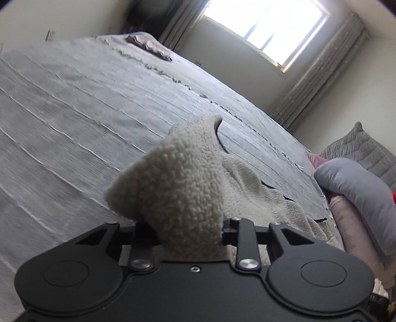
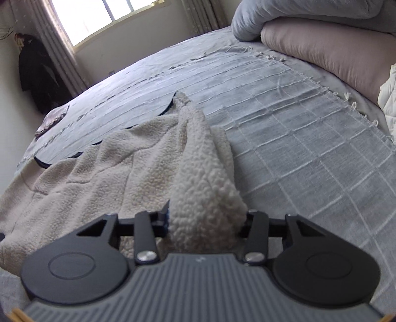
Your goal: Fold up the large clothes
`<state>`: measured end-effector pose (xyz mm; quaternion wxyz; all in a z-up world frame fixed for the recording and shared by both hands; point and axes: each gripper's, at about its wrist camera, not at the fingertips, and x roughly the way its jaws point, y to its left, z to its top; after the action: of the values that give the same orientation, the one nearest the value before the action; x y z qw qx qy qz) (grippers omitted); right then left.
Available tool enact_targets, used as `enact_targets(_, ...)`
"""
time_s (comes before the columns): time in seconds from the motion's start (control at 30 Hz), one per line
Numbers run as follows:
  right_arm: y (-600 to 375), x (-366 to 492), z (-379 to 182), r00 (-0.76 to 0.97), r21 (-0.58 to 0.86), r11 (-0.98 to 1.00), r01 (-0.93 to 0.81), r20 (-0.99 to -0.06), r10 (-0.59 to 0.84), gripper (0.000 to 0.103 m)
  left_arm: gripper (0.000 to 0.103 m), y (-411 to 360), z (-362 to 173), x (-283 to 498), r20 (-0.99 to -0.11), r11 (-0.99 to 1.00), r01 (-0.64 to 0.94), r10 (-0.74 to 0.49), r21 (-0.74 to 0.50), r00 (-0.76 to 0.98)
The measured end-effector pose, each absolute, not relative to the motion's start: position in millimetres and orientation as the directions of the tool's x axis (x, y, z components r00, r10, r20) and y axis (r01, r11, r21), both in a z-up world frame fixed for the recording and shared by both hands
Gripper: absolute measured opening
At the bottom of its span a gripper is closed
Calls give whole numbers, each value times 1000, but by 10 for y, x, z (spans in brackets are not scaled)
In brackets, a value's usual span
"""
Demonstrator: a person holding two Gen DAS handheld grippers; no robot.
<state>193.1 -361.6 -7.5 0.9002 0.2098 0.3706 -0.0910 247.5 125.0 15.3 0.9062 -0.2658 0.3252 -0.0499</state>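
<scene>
The grey grid-stitched bedspread (image 1: 74, 104) lies open and flat across the left and centre of the left wrist view. In the right wrist view, its right half is likewise bare. A pink bolster pillow (image 2: 329, 52) and a grey-blue folded duvet (image 2: 297, 14) block the upper right. The cream fleece garment (image 2: 99, 168) covers the lower left.

Left gripper (image 1: 189, 235) and right gripper (image 2: 204, 225) both tilt downward — each one's jaws clamped on a bunched fold of fleece.
</scene>
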Motion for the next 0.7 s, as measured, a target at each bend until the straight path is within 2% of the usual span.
enact_targets(0.23,-3158,1410,126,687,306,931,200,-721,89,42,32,1828,283,1721,-573,863,-72,-268,-501,775)
enact_targets(0.4,-2871,1270,98,646,206,968,146,-760,64,52,32,2060,137,1410,-580,860,-80,-269,-505,769)
enact_targets(0.43,-2807,1265,131,657,144,977,157,-754,5,54,32,2087,63,1409,-590,854,-93,-272,-512,760)
enact_targets(0.5,-2719,1264,239,687,42,983,177,-721,-93,67,32,2049,-12,1412,-605,859,-103,-262,-501,752)
enact_targets(0.53,-2682,1265,314,702,14,982,190,-701,-126,69,32,2027,-14,1398,-599,869,-101,-246,-485,762)
enact_targets(0.6,-2588,1255,475,749,10,988,154,-653,-110,70,32,1964,42,1370,-571,879,-78,-235,-470,786)
enact_targets(0.7,-2323,1276,590,786,41,998,52,-618,-15,70,32,1883,201,1329,-514,898,-24,-230,-440,826)
